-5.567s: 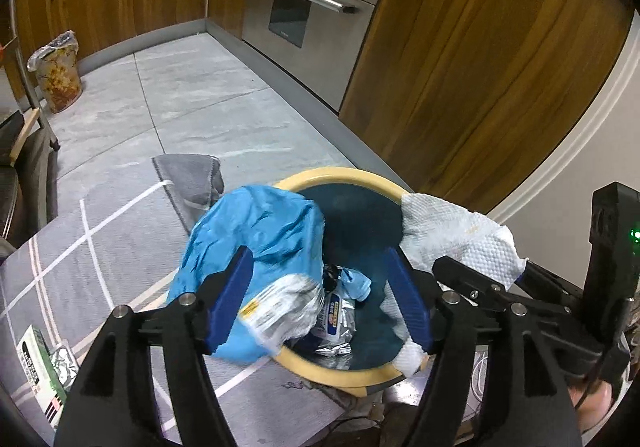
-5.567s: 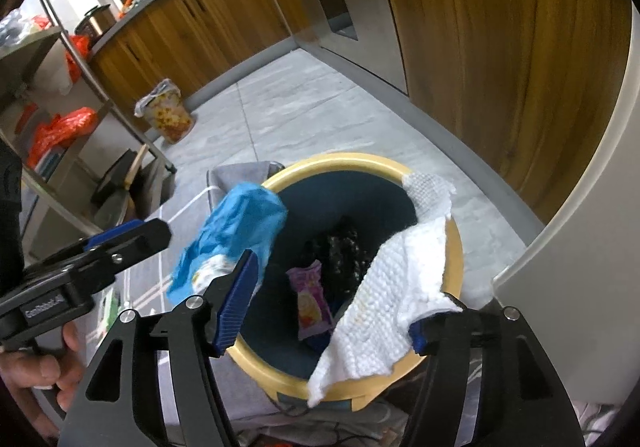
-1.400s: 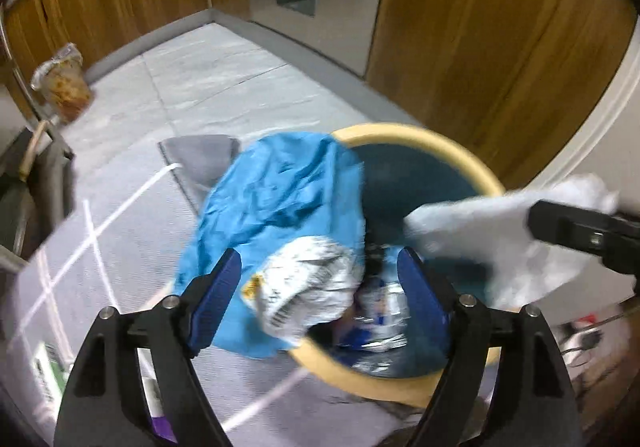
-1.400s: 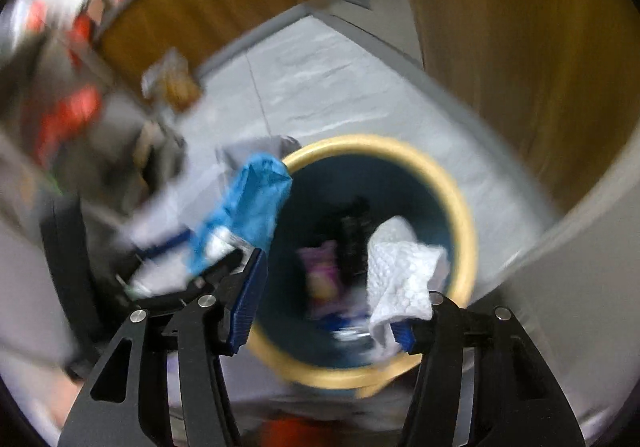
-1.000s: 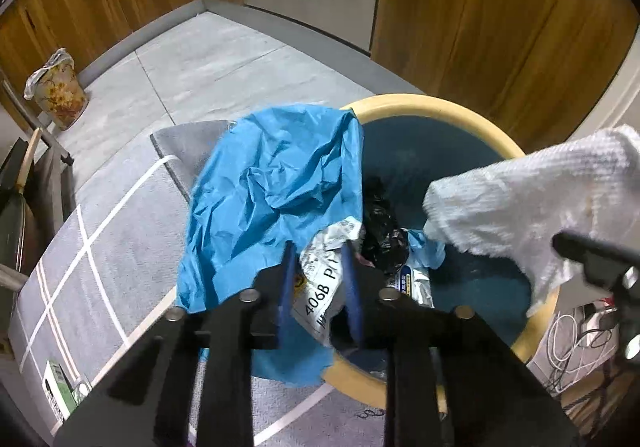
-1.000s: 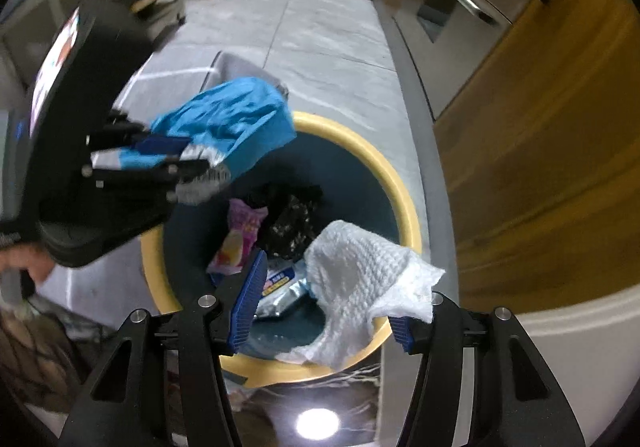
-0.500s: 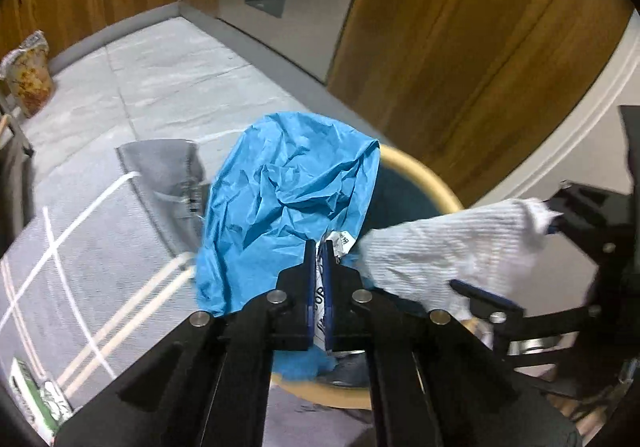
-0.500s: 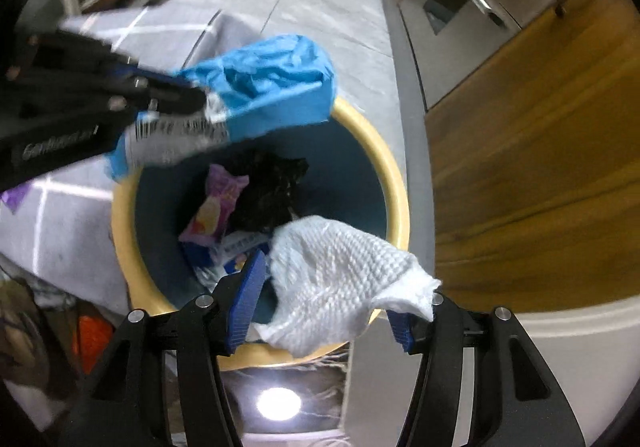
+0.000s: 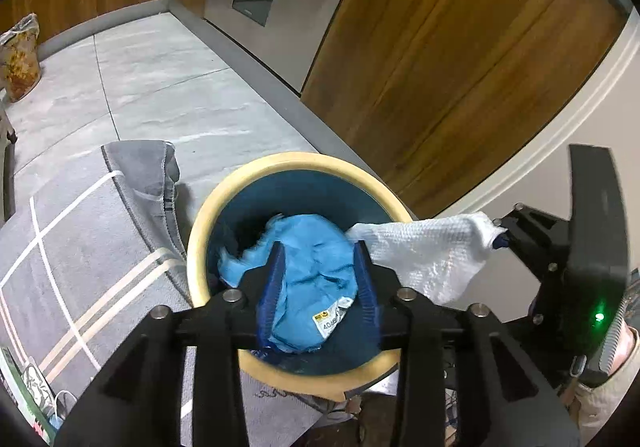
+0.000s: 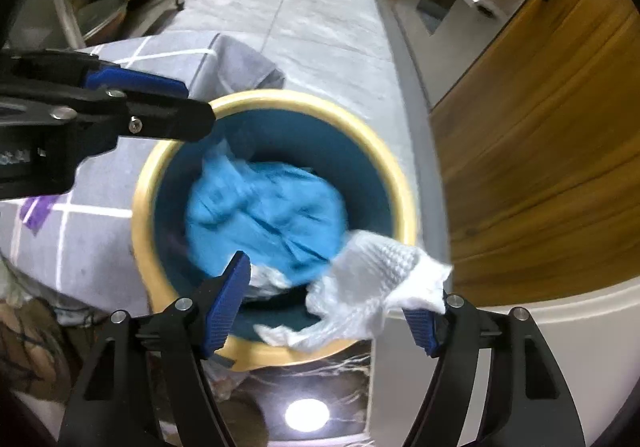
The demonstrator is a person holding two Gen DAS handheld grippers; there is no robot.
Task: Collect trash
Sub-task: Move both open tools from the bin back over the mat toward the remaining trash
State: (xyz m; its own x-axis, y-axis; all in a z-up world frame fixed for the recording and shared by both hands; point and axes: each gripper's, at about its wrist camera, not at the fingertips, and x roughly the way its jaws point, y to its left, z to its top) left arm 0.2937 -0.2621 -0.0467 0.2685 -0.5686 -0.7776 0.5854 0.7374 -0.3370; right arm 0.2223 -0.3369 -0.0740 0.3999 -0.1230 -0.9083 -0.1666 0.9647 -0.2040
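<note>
Blue bag (image 9: 310, 271) lies loose in yellow bin (image 9: 240, 183); left tool (image 9: 318, 287) part open, empty; right view alone shows right tool (image 10: 332, 311) wide open, white paper towel (image 10: 372, 283) stuck on one finger, long side across bin rim.

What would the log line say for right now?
left claw: open above bin | blue wrapper: in bin | right claw: open, paper towel draped on one finger over the rim

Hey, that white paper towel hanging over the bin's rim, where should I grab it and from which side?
Judging by its pose, grip the paper towel by the bunched outer corner that sticks out past the bin's yellow rim, coming from outside the bin beside the right gripper. That corner stands free of the rim; the inner end lies against the blue bag.
</note>
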